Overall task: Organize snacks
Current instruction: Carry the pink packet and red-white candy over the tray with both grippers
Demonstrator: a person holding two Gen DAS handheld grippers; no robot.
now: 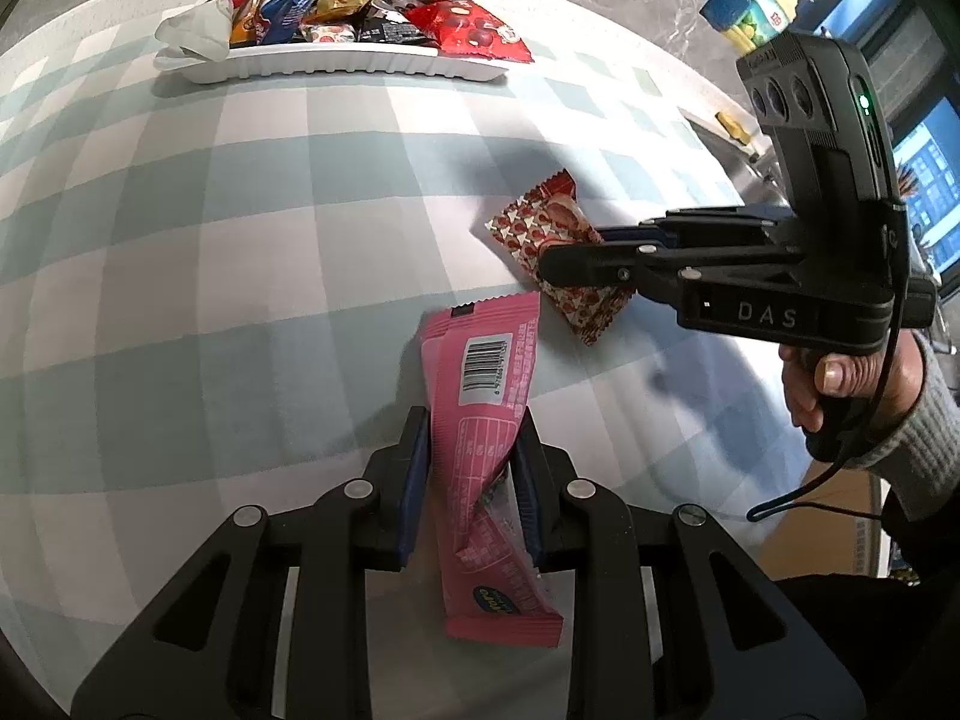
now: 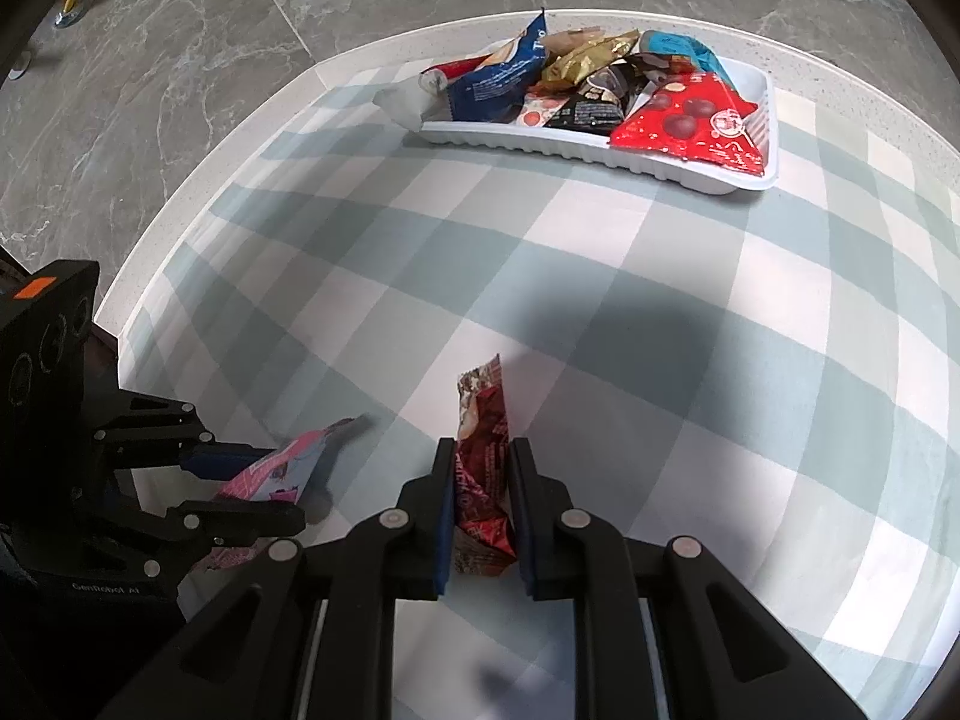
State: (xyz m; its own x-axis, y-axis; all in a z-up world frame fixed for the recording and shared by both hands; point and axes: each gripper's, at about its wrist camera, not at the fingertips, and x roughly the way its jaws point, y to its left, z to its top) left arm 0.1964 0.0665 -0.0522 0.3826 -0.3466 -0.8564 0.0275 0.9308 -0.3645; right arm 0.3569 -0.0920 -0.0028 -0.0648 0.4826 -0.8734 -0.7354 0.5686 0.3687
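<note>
My left gripper (image 1: pixel 473 426) is shut on a pink snack bar (image 1: pixel 480 330), which sticks out ahead over the checked tablecloth. In the right wrist view that left gripper (image 2: pixel 285 486) holds the pink bar (image 2: pixel 282 462) at the lower left. My right gripper (image 2: pixel 481 450) is shut on a small red patterned snack packet (image 2: pixel 483 408), held on edge between the pads. From the left wrist view the right gripper (image 1: pixel 570 249) pinches the red packet (image 1: pixel 540 222) just right of the pink bar. A white tray (image 1: pixel 336 63) (image 2: pixel 600 150) with several snack packets sits at the far side.
A person's hand (image 1: pixel 840 384) in a grey sleeve holds the right gripper. The table's white curved edge (image 2: pixel 198 168) runs along the left, with grey marble floor beyond. Open checked cloth (image 2: pixel 600 276) lies between the grippers and the tray.
</note>
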